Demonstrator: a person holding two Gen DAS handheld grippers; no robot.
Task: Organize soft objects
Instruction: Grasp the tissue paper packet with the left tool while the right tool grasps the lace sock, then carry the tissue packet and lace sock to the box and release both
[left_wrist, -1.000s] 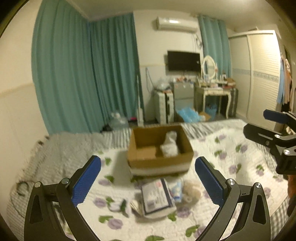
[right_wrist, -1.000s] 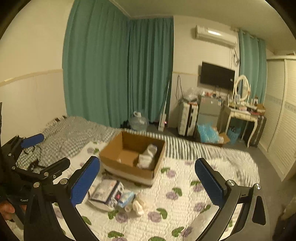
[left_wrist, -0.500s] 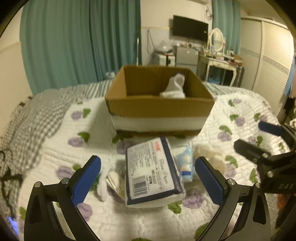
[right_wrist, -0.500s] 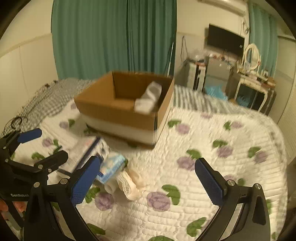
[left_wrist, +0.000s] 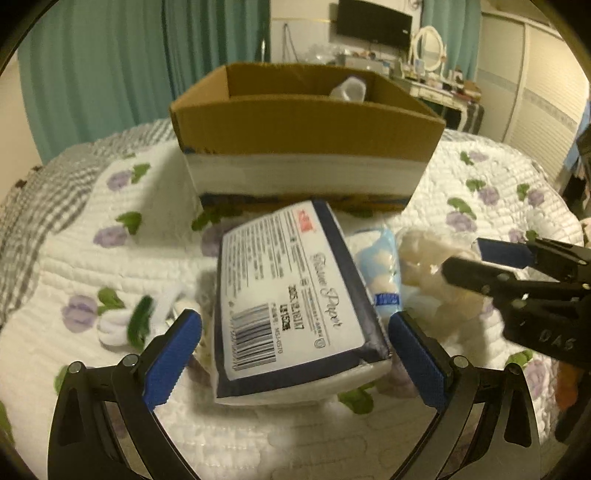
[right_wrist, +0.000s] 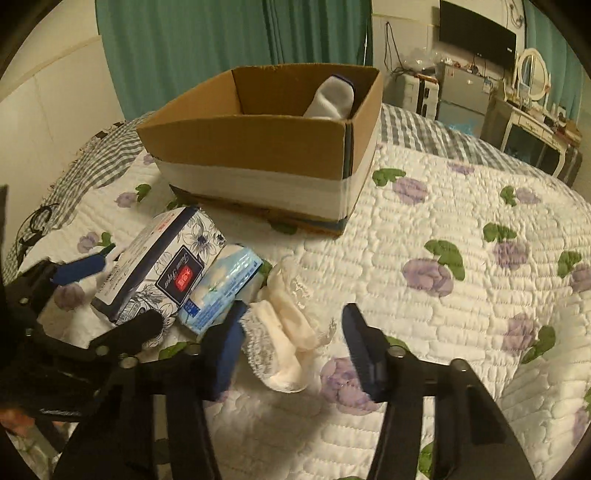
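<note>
Both hand-held grippers have come down from a high view of the room to just above the clutter on the quilted bed (right_wrist: 461, 206), so the reach is ending and a pick looks imminent. The landmark is the cardboard box (left_wrist: 306, 129), which stands on the bed and already holds one white rolled sock (right_wrist: 332, 98) against its far wall. Directly in front of the box lies the tissue paper pack (left_wrist: 295, 295), barcode side up; the left hand-held gripper (left_wrist: 295, 356) has closed in until its spread jaws straddle the pack's near end, open and gripping nothing, with no contact that I can confirm. On the pack's right, also in front of the box, sits a smaller light-blue tissue packet (right_wrist: 221, 291), and further right a pair of cream socks (right_wrist: 284, 339) in clear wrapping. The right hand-held gripper (right_wrist: 291, 350) now brackets those socks with its jaws apart, empty too. A white sock (left_wrist: 114, 325) lies left of the pack. My reading is that each side has chosen its item, closing on it comes next, and the short lift into the box follows.
</note>
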